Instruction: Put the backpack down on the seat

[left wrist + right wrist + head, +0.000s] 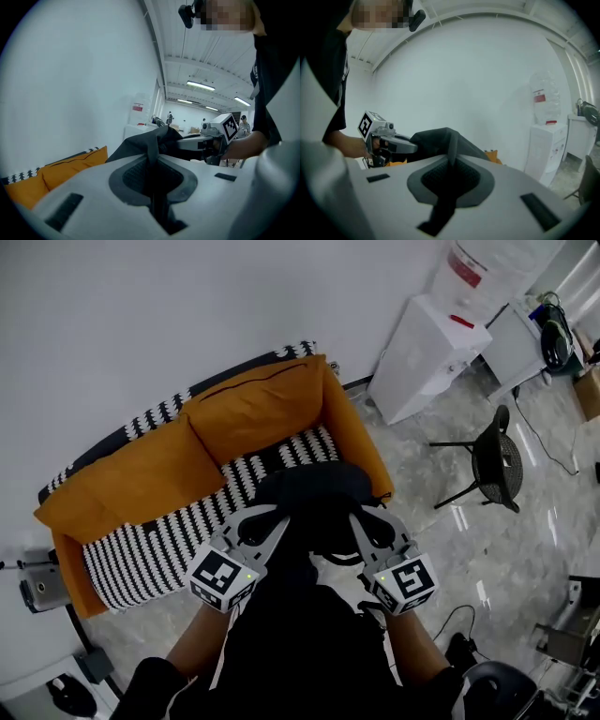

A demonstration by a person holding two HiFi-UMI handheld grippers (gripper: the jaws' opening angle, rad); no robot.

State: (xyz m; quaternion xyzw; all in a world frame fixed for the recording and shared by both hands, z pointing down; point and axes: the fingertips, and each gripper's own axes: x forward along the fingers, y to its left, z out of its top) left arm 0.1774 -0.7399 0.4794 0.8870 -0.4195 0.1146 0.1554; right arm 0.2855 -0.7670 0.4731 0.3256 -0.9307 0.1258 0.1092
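Observation:
A black backpack (pixel 314 501) hangs in the air in front of the person, over the front right part of the sofa. My left gripper (pixel 281 523) is shut on its black fabric (pixel 152 140) from the left. My right gripper (pixel 354 521) is shut on the fabric (pixel 449 140) from the right. The sofa (pixel 150 474) has orange cushions and a black-and-white patterned seat (pixel 169 540), which lies below and to the left of the backpack. The bottom of the backpack is hidden behind the grippers and the person's body.
A white wall runs behind the sofa. A white water dispenser (pixel 427 352) stands at the right of the sofa, with a black chair (pixel 492 460) further right. Small devices (pixel 42 587) sit on the floor at the sofa's left end. The floor (pixel 525 559) is glossy tile.

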